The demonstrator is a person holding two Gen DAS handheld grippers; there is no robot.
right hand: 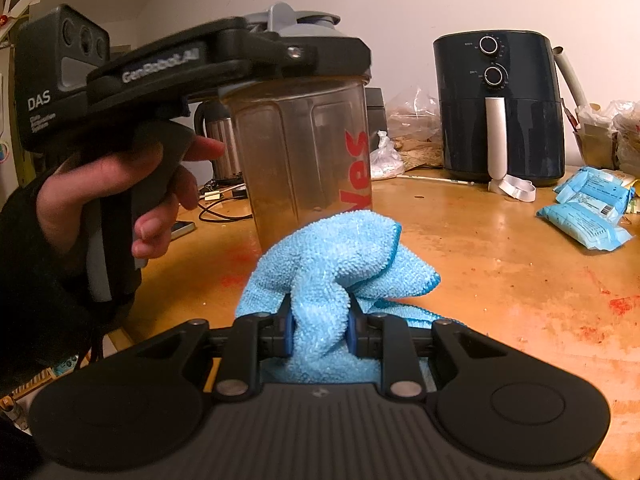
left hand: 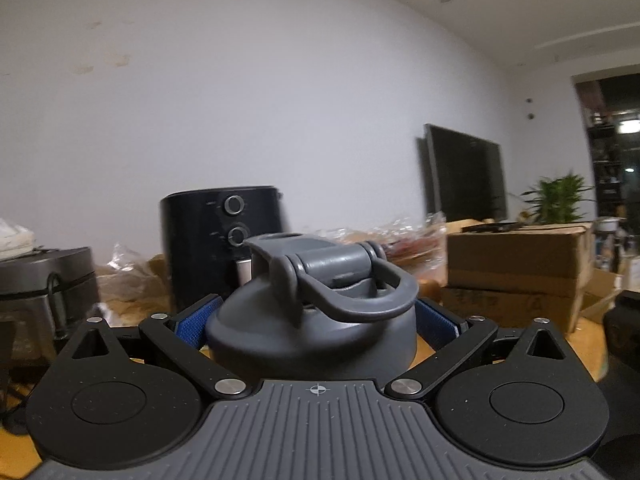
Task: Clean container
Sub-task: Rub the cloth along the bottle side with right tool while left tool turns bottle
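At centre frame of the right wrist view, the right gripper [right hand: 319, 326] is clamped on a bunched light-blue microfibre cloth [right hand: 336, 264], just in front of the clear shaker bottle [right hand: 304, 152] with red lettering. The left gripper [left hand: 316, 316], held by a hand [right hand: 120, 184] at left, is clamped around the bottle's grey flip-top lid [left hand: 320, 300], holding it above the wooden table [right hand: 500, 248]; a black air fryer [right hand: 500, 108] stands at upper right.

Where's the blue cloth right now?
In the right wrist view the blue cloth sits bottom centre, pinched in the right gripper, just before the clear container.
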